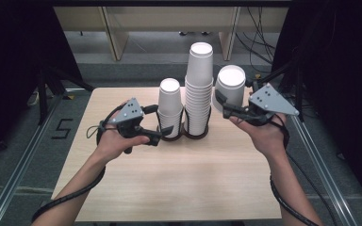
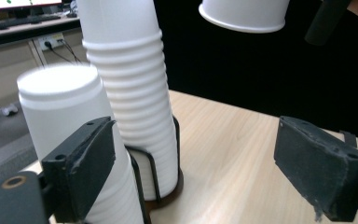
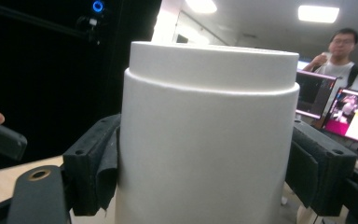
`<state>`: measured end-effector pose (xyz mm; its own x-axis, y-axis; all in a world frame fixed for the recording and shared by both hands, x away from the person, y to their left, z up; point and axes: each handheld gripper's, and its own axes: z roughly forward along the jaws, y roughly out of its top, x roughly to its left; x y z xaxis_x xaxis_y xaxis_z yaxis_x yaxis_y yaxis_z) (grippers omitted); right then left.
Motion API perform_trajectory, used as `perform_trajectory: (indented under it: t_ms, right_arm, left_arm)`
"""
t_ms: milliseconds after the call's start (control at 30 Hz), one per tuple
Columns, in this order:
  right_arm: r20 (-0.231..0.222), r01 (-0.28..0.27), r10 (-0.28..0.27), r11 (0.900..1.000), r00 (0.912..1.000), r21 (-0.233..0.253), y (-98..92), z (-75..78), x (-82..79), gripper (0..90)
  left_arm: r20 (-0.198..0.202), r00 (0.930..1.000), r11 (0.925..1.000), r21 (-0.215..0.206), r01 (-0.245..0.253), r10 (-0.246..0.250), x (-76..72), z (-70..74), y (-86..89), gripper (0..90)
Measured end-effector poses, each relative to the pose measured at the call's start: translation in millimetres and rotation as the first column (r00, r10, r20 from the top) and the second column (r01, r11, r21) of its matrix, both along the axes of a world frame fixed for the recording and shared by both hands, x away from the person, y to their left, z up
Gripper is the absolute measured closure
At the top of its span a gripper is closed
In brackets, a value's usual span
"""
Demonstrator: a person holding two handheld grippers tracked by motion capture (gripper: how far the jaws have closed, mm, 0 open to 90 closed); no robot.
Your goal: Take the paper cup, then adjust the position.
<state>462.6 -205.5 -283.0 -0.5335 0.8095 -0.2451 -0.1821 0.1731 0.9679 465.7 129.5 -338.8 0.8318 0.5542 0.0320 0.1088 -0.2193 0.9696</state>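
Observation:
Two stacks of upturned white paper cups stand in a black wire holder [image 1: 173,137] at the table's middle back: a short stack [image 1: 170,104] and a tall stack [image 1: 199,89]. My left gripper [image 1: 156,123] is open just left of the short stack, its jaws wide apart. In the left gripper view the short stack [image 2: 65,112] sits by the left jaw and the tall stack [image 2: 130,93] behind it. My right gripper [image 1: 222,104] is shut on a single white cup [image 1: 231,84], held in the air right of the tall stack. That cup [image 3: 205,140] sits between both jaws.
The wooden table [image 1: 179,183] has bare surface in front of the holder. Dark curtains flank both sides. A person [image 3: 342,60] stands far off by lit monitors [image 3: 354,116]. The held cup's rim [image 2: 244,16] hangs above the left gripper's field.

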Motion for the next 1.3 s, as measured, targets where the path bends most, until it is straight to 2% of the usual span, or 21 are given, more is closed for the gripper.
perform_trajectory:
  t_ms: [167,233,367,633,667,767,800,833,867,900,967,1000,1033,1067,1100,1133,1167,1200,1233,1267,1300]
  right_arm:
    - [-0.037,0.009,-0.010,0.999,0.9993,-0.039,0.8,-36.6,-14.5,20.4]
    - [-0.045,0.007,-0.008,0.999,0.9990,-0.039,1.5,-41.0,-16.2,20.4]
    - [-0.079,0.000,-0.005,0.998,0.9969,-0.067,5.1,-68.8,-25.8,20.3]
    - [-0.113,-0.002,-0.010,0.995,0.9936,-0.104,10.3,-95.6,-36.5,20.3]
    - [-0.102,-0.010,-0.005,0.989,0.9948,-0.150,11.7,-100.9,-38.2,20.4]
    - [-0.098,-0.013,-0.005,0.984,0.9952,-0.178,13.6,-104.6,-39.3,20.4]
    - [-0.088,-0.028,0.006,0.967,0.9961,-0.253,16.1,-109.2,-40.9,20.4]
    - [-0.088,-0.028,0.006,0.967,0.9961,-0.253,16.1,-109.2,-40.9,20.4]
    - [-0.051,-0.023,0.005,0.937,0.9987,-0.348,18.8,-114.2,-42.8,20.4]
    - [-0.035,-0.021,0.007,0.922,0.9993,-0.386,20.1,-116.1,-43.4,20.4]
    - [-0.006,-0.020,0.019,0.879,0.9998,-0.477,24.0,-121.1,-45.6,20.4]
    - [0.021,-0.008,0.022,0.848,0.9995,-0.529,26.0,-123.3,-46.2,20.4]
    - [0.021,-0.008,0.022,0.848,0.9995,-0.529,26.0,-123.3,-46.2,20.4]
    - [0.041,0.000,0.028,0.817,0.9988,-0.577,28.3,-125.5,-47.7,20.4]
    - [0.088,0.030,0.037,0.753,0.9955,-0.658,33.3,-129.3,-51.1,20.4]
    - [0.134,0.054,0.061,0.698,0.9891,-0.714,34.7,-128.4,-51.4,20.4]
    - [0.134,0.054,0.061,0.698,0.9891,-0.714,34.7,-128.4,-51.4,20.4]
    - [0.170,0.089,0.061,0.657,0.9835,-0.749,40.4,-132.6,-54.9,20.4]
    - [0.186,0.098,0.072,0.636,0.9799,-0.765,42.4,-132.7,-55.8,20.4]
    - [0.186,0.098,0.072,0.636,0.9799,-0.765,42.4,-132.7,-55.8,20.4]
    - [0.221,0.115,0.106,0.597,0.9696,-0.794,44.6,-132.3,-55.9,20.4]
  left_arm:
    - [-0.007,0.9999,0.9997,0.020,-0.012,0.012,-13.2,-24.9,3.2,12.6]
    - [-0.006,0.9998,0.9995,0.026,-0.020,0.020,-15.6,-29.5,3.0,12.6]
    - [-0.019,0.9994,0.9993,0.022,-0.029,0.030,-22.1,-42.3,2.6,12.7]
    - [-0.050,0.9981,0.9990,0.025,-0.035,0.037,-30.8,-59.7,3.9,13.0]
    - [-0.057,0.9977,0.9991,0.027,-0.034,0.035,-32.5,-62.2,6.0,13.1]
    - [-0.065,0.9973,0.9989,0.034,-0.033,0.035,-34.4,-64.3,9.6,13.2]
    - [-0.072,0.9968,0.9988,0.036,-0.032,0.035,-35.7,-65.9,11.8,13.3]
    - [-0.072,0.9968,0.9988,0.036,-0.032,0.035,-35.7,-65.9,11.8,13.4]
    - [-0.076,0.9965,0.9988,0.036,-0.033,0.036,-36.9,-67.4,13.4,13.5]
    - [-0.080,0.9961,0.9987,0.038,-0.034,0.036,-37.2,-68.3,13.6,13.5]
    - [-0.083,0.9958,0.9988,0.034,-0.035,0.037,-37.3,-69.5,12.9,13.8]
    - [-0.083,0.9959,0.9987,0.039,-0.032,0.035,-37.5,-70.3,12.0,13.7]
    - [-0.084,0.9960,0.9987,0.044,-0.027,0.030,-37.5,-70.9,10.6,13.7]
    - [-0.087,0.9958,0.9988,0.042,-0.024,0.028,-37.6,-71.7,8.8,13.8]
    - [-0.086,0.9960,0.9991,0.039,-0.017,0.021,-37.5,-72.5,6.6,13.9]
    - [-0.092,0.9958,0.9995,0.031,-0.004,0.007,-37.1,-73.9,2.2,14.0]
    - [-0.092,0.9958,0.9995,0.031,-0.004,0.007,-37.1,-73.9,2.2,14.0]
    - [-0.093,0.9957,0.9995,0.031,0.005,-0.002,-36.9,-74.6,-0.4,13.9]
    - [-0.082,0.9964,0.9993,0.029,0.025,-0.022,-36.5,-75.1,-3.6,13.9]
    - [-0.082,0.9964,0.9993,0.029,0.025,-0.022,-36.5,-75.1,-3.6,13.8]
    - [-0.076,0.9964,0.9988,0.027,0.040,-0.038,-36.5,-74.7,-5.0,13.8]
